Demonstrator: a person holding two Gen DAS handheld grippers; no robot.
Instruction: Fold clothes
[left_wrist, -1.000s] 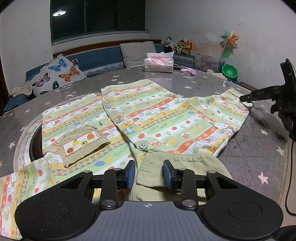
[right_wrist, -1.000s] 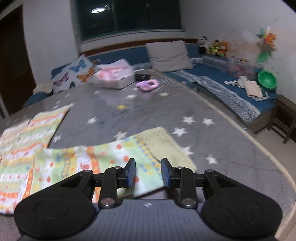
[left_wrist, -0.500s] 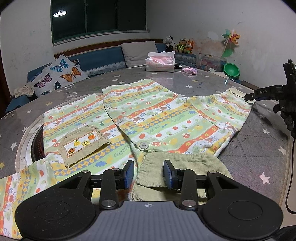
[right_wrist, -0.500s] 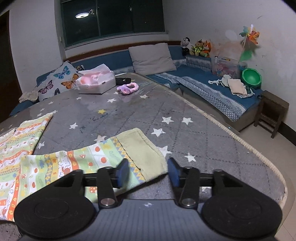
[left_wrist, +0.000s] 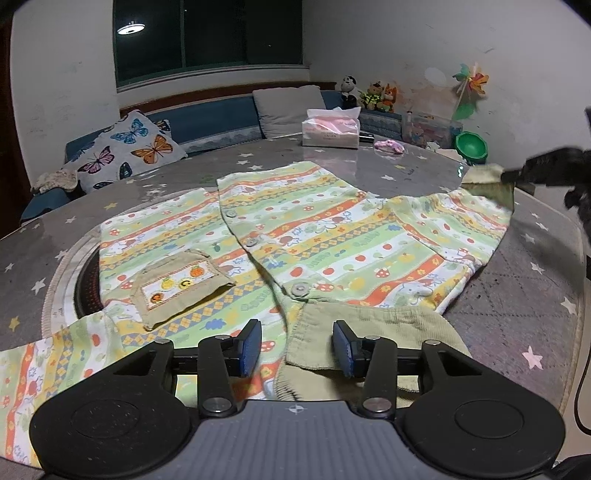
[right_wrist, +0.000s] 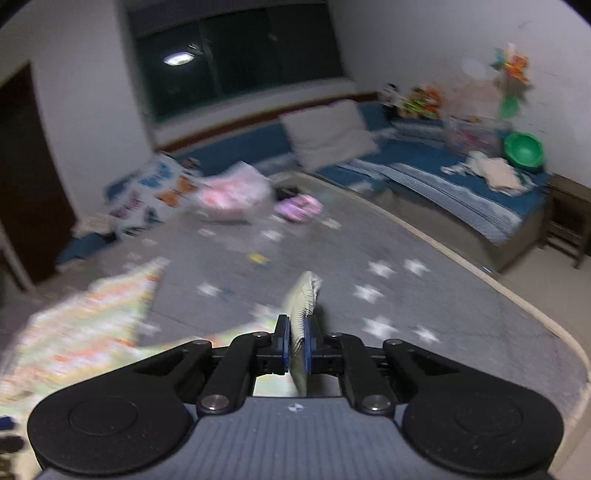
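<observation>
A child's striped shirt (left_wrist: 332, 236) with buttons and a tan chest pocket (left_wrist: 181, 288) lies spread on the star-patterned table (left_wrist: 517, 314). Its olive collar (left_wrist: 369, 321) is nearest me. My left gripper (left_wrist: 296, 347) hovers over the collar's left edge, jaws opening; the cloth lies between the pads, unpressed. My right gripper (right_wrist: 297, 343) is shut on the olive sleeve cuff (right_wrist: 304, 295), which stands up out of the jaws. In the left wrist view the right gripper (left_wrist: 517, 173) holds that cuff (left_wrist: 484, 173) raised at the far right.
A tissue box (left_wrist: 330, 127) and a pink item (left_wrist: 388, 146) sit at the table's far side. A butterfly pillow (left_wrist: 133, 151), a grey cushion and a blue sofa (right_wrist: 461, 177) lie beyond. The table's rounded edge (right_wrist: 517, 295) runs close on the right.
The right gripper closed on the sleeve cuff and rose, lifting it off the table. The left gripper's jaws spread a little wider; the left hand kept still.
</observation>
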